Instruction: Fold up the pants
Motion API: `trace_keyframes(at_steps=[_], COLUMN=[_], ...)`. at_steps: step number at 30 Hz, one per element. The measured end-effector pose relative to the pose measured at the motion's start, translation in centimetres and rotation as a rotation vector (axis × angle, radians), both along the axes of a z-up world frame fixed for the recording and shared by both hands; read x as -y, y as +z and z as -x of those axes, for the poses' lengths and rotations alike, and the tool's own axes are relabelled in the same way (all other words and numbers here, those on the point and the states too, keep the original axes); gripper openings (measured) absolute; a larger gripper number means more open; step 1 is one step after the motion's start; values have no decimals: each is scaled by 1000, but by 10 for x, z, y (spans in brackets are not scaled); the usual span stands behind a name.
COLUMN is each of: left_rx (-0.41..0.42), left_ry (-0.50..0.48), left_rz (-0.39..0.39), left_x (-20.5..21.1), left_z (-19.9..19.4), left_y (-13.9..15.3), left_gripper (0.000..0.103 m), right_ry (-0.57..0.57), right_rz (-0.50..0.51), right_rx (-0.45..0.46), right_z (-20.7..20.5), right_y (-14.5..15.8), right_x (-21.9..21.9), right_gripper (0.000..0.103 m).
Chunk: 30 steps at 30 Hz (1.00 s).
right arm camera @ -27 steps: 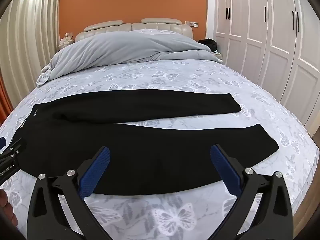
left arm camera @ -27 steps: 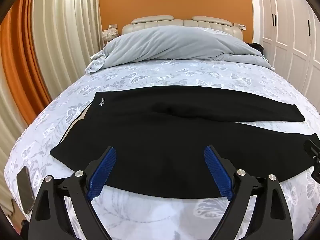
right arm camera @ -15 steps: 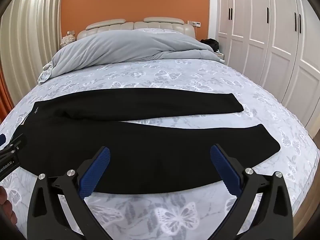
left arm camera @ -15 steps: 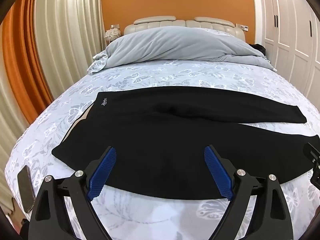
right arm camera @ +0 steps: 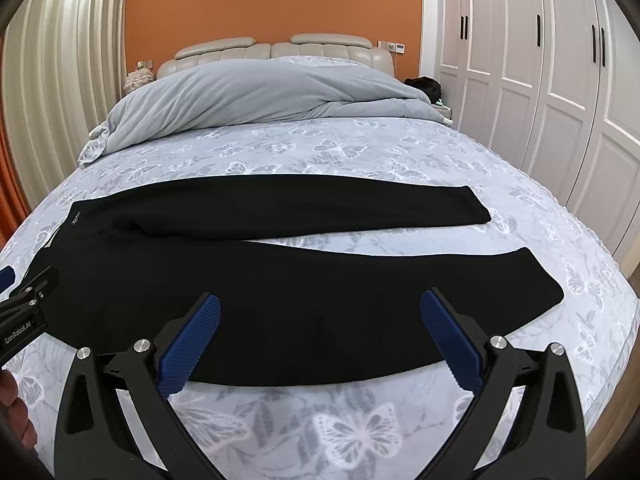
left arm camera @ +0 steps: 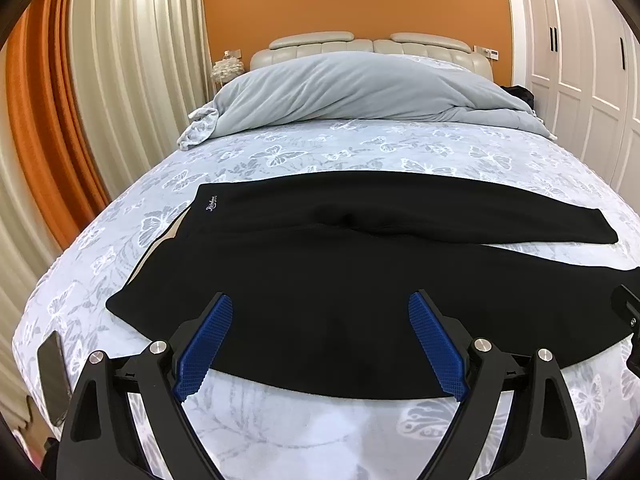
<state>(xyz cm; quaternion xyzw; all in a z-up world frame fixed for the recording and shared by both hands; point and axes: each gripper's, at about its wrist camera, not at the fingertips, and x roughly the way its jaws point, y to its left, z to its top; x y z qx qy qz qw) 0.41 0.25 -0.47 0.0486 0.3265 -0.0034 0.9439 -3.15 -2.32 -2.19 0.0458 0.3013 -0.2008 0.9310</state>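
Where the pants run off to the right in the left wrist view, the near leg's end is cut off by the picture edge and partly hidden behind a black piece of the right gripper, so its cuff shows only in the right wrist view. The pants lie flat across the near half of the bed, waist to the left and both legs stretched to the right, the far leg and near leg parted by a narrow wedge of sheet. A small white logo on the far waist corner is too small to read. The left gripper hovers over the near edge of the cloth with its jaws spread wide and nothing between them; the right gripper is likewise spread and empty above the near leg. At the far left near corner of the bed lies a dark phone, partly cut off. Beyond the pants a rumpled grey duvet is heaped against a padded cream headboard. The pants are matte black knit, the sheet pale with a butterfly print, and the finger pads are blue with a fine grid texture.
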Motion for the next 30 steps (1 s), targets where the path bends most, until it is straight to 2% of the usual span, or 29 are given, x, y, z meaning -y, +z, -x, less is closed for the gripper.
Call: trace_keyframes(at_steps=[30], left_rx=[-3], left_ry=[6], left_rz=[-6], left_x=[2], left_z=[0], left_y=[-2], left_gripper=[88], right_ry=[3], right_rz=[2], right_rx=[-2], right_z=[-1], right_y=[-2], right_x=[0], right_gripper=[98])
